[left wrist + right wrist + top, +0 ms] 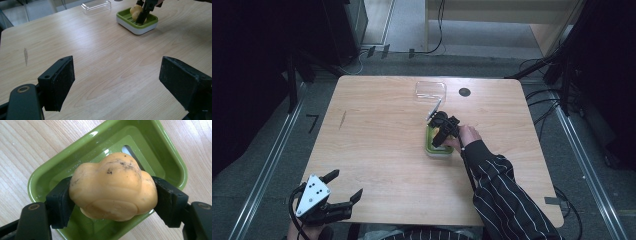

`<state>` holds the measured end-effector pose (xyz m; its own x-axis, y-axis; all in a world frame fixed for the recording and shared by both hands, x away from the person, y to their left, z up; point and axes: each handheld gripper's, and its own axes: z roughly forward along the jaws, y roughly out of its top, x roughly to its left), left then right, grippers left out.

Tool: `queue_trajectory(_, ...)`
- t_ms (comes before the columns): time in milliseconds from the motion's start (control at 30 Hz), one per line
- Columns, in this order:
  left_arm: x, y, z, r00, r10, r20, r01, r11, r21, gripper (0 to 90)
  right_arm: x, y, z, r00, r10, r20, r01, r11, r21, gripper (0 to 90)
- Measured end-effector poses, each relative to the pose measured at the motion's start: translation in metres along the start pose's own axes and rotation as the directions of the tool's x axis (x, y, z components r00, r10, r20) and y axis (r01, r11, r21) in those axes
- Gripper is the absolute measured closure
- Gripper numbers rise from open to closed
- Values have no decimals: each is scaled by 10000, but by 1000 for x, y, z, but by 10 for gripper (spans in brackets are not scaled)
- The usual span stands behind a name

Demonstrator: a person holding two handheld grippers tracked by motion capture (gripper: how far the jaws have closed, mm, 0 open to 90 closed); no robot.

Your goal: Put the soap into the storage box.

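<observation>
A lumpy yellow-orange soap bar (113, 186) is clamped between the two black jaws of my right gripper (112, 195), just above a green soap dish (50, 167). From above, the right gripper (442, 132) points down over that green dish (430, 146) near the table's middle. The left gripper view catches the soap (135, 11) and dish (135, 25) far off, with the right gripper's black jaws on the soap. My left gripper (347, 187) rests at the table's near left corner, jaws wide apart with nothing between them; its pads (63, 81) frame bare wood.
A clear plastic lid (430, 90) lies at the far side of the wooden table (377, 145), with a small dark round disc (464, 92) to its right. A striped sleeve (499, 192) reaches in from the near right. Cables run on the floor beyond.
</observation>
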<state>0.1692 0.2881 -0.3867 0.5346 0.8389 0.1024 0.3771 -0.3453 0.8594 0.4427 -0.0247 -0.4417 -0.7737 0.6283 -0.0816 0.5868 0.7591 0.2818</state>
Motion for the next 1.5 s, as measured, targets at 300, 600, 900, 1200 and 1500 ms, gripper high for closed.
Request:
queue_trajectory(300,0,0,0,10000,-1,0,1,10000,-24,136,0,3,3,9999,-103,68,104,9999,-56,259)
queue_trajectory(600,0,0,0,10000,-10,-18,10,10000,-40,136,0,3,4,10000,-1,81,3,9998,-186,258)
queue_trajectory(900,0,0,0,10000,-8,-19,7,10000,-37,136,-1,3,6,10000,44,83,-42,9998,-217,250)
queue_trajectory(1200,0,0,0,10000,3,-19,-3,10000,-52,136,-2,2,4,9999,117,35,-116,9994,-337,166)
queue_trajectory(1500,0,1,2,10000,28,44,-27,10000,-65,136,-3,-2,-11,9997,247,3,-246,9971,-724,128)
